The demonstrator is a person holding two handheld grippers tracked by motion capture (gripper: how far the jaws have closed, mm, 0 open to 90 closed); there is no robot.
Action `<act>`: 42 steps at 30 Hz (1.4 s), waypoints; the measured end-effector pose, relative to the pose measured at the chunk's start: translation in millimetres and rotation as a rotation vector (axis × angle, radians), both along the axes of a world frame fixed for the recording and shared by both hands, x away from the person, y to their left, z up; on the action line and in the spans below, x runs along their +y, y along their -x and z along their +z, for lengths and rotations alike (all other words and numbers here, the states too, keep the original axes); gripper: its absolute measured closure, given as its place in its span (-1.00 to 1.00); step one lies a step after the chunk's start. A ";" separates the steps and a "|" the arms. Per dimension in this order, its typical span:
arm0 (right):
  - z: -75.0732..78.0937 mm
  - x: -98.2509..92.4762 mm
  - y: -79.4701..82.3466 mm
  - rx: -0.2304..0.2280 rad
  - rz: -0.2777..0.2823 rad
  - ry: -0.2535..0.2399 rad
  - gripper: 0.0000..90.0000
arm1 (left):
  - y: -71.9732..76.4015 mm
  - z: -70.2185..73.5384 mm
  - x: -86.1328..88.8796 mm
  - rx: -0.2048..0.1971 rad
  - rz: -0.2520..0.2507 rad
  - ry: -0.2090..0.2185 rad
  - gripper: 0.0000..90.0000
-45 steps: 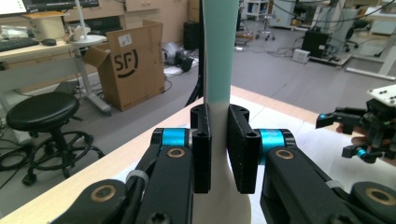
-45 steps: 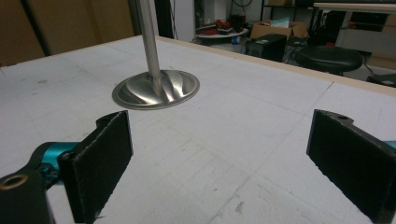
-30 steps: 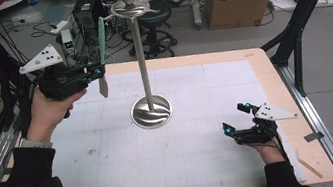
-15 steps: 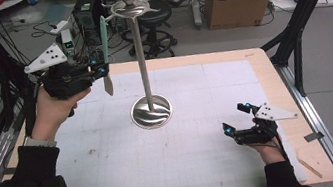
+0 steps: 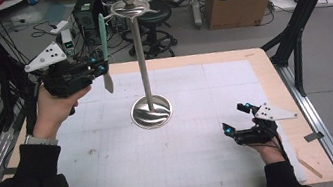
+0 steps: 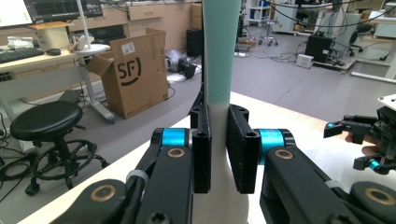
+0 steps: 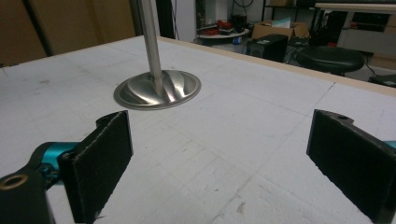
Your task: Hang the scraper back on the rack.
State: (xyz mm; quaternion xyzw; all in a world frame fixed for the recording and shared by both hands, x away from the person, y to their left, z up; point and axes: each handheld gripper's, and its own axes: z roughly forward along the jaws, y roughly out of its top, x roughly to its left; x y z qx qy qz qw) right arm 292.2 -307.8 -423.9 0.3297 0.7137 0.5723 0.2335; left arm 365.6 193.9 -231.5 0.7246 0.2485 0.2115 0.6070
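The left claw (image 5: 101, 67) is clamped on an upright teal-and-white plastic spatula (image 5: 104, 52). The right claw (image 5: 235, 119) gapes wide, holding nothing. The spatula's top is cut off in the left gripper view.

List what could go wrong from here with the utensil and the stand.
1. The left gripper pinches the utensil on its narrow neck, upright, so it may pivot or slip between the pads.
2. The stand is tall on a small base; a knock near its top could tip it.
3. The right gripper rests open, away from the stand, so nothing steadies it.
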 end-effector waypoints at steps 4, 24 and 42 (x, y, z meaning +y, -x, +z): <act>0.0 -0.1 -0.1 -0.001 0.000 -0.001 -0.87 | -1.1 -0.5 0.0 0.002 0.001 0.000 0.79; -0.5 1.2 0.3 0.005 0.014 0.007 -0.87 | -4.1 -4.5 -5.8 0.011 0.014 -0.023 0.79; -1.7 2.8 1.0 0.017 0.016 0.015 -0.87 | -12.9 -15.6 -24.5 0.005 0.007 0.008 0.77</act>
